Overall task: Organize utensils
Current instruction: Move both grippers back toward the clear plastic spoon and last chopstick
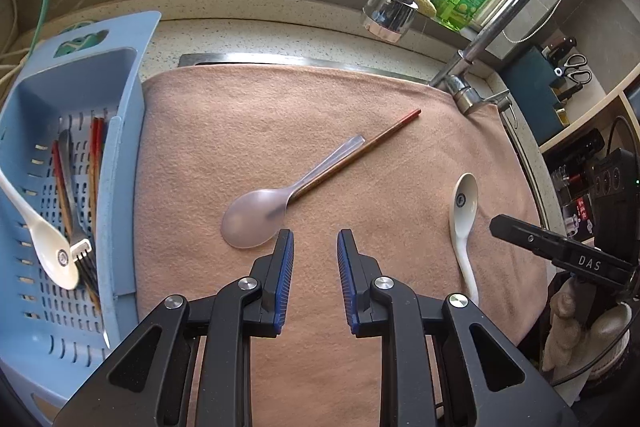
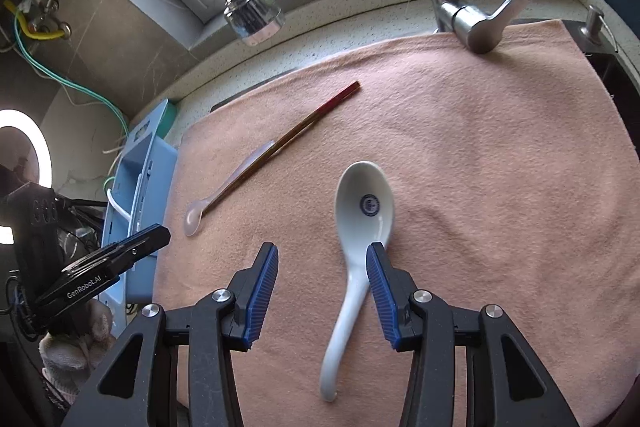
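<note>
Both grippers are held open and empty above utensils lying on a pink towel.

The right gripper (image 2: 322,259) is spread moderately, its jaws astride the handle of a white ceramic soup spoon (image 2: 358,227) without pressing it. The left gripper (image 1: 315,247) is set narrow, nothing gripped, beside a translucent plastic spoon (image 1: 256,217) crossed by a red-tipped brown chopstick (image 1: 360,151). The pink towel (image 1: 248,115) lies beneath; a blue slotted plastic basket (image 1: 36,99) containing sorted cutlery is seen at its left.

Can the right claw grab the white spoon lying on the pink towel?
Probably yes. The right claw is open right over the white spoon, its handle lying between the fingers. Nothing covers the spoon on the towel.
</note>
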### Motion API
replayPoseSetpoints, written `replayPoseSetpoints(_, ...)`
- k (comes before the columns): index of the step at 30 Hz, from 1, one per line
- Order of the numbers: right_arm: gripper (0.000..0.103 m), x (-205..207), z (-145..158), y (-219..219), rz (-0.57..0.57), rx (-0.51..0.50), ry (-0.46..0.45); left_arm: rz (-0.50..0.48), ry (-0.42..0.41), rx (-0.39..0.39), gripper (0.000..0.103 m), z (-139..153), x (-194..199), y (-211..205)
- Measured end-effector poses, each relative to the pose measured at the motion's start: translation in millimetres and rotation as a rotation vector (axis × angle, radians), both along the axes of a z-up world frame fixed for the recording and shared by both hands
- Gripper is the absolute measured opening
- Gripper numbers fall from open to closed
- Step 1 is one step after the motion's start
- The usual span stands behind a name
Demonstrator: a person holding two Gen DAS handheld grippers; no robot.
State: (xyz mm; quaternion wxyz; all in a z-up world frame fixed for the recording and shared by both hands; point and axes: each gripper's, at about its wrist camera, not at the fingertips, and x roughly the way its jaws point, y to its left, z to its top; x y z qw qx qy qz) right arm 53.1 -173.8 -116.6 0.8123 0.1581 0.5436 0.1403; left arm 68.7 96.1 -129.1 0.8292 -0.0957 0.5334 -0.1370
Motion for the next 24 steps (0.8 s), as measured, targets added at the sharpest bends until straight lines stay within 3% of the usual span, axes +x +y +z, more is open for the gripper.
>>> replayPoseSetpoints(4, 0.042, -3, 6, -12, -0.037, -0.013, -0.061, -0.024, 0.002, 0.032, 0.021, -1, 4, -4)
replayPoseSetpoints(9, 0.042, 0, 18, -2, -0.005, 0.002, -0.113, -0.057, 0.006, 0.08, 0.021, -3, 10, -7)
replayPoseSetpoints(14, 0.042, 20, 24, 26, 0.042, 0.048, -0.078, -0.069, 0.001, 0.11, 0.021, -1, 15, -6)
replayPoseSetpoints(19, 0.041, 48, 20, 61, 0.049, 0.044, -0.027, -0.068, -0.016, 0.093, 0.021, 5, 15, -2)
replayPoseSetpoints(24, 0.029, 74, -3, 79, -0.013, 0.05, 0.051, -0.055, -0.019, 0.086, 0.021, 6, 11, 6)
